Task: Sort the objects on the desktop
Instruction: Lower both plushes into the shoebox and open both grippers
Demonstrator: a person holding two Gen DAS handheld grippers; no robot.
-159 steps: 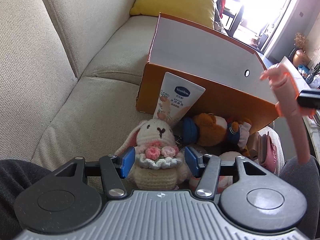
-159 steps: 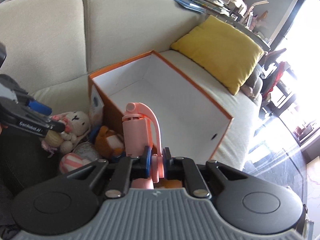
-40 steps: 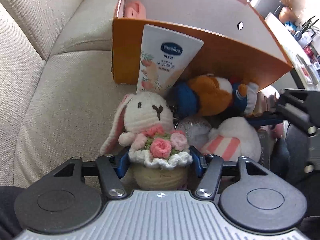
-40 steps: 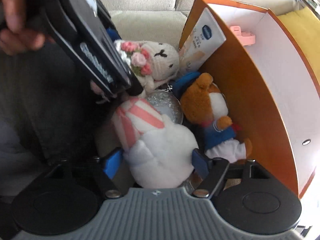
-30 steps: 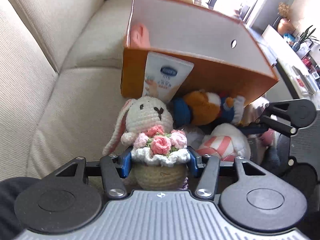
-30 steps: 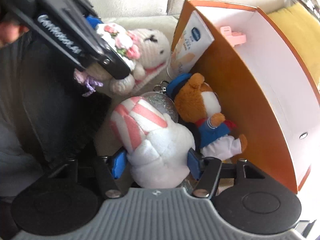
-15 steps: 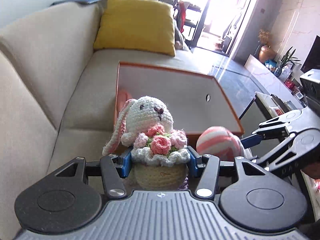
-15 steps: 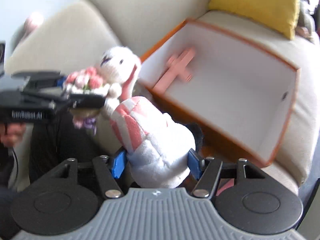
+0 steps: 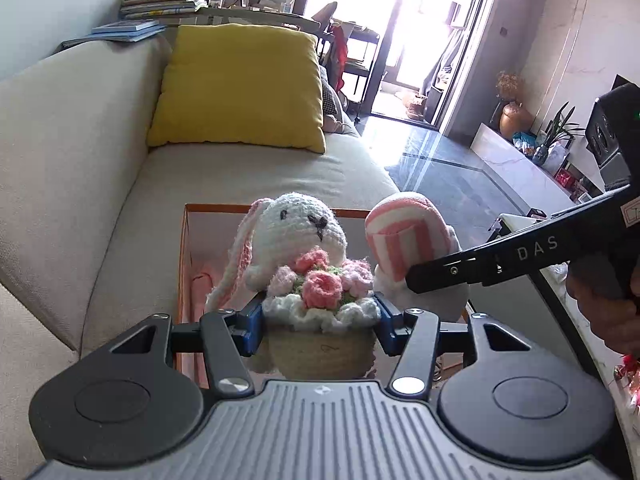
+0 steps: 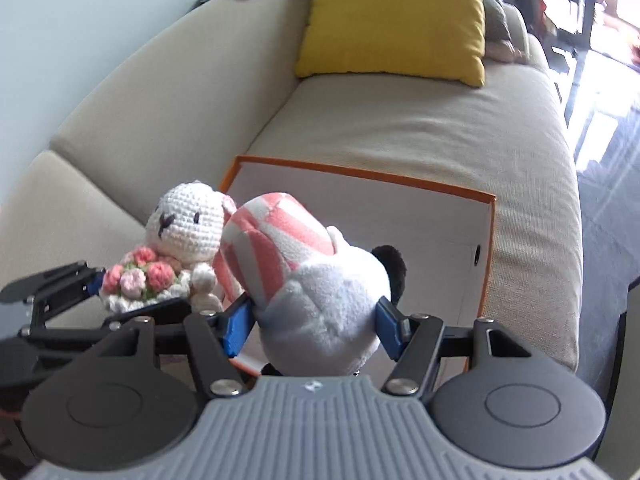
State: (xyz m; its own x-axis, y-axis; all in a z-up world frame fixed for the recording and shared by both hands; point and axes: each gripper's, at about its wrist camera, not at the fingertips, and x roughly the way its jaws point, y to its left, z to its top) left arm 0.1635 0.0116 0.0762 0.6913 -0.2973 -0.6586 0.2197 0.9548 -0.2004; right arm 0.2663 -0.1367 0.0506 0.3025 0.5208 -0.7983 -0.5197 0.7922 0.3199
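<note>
Low in the middle of the left wrist picture, the left gripper [image 9: 320, 326] is clamped on the bunny [image 9: 294, 236], its blue pads squeezing the little woven basket the bunny sits in. In the right wrist picture, the right gripper [image 10: 316, 326] is clamped the same way on the striped plush [image 10: 316, 280], low in the middle of the frame. Both toys are up in the air, side by side and very close. Just past them, in the middle of each picture, sits the orange box [image 10: 490, 240] on the sofa [image 9: 72, 152], open on top. It looks like the carrying step: the toys are on their way to the box. Next, each toy should go over the white inside and be let go gently, so neither bumps the other. The toys hide much of the box floor. Something pink [image 9: 200, 280] lies in there, but I cannot tell what it is. Far back leans a yellow cushion [image 9: 244, 88].
</note>
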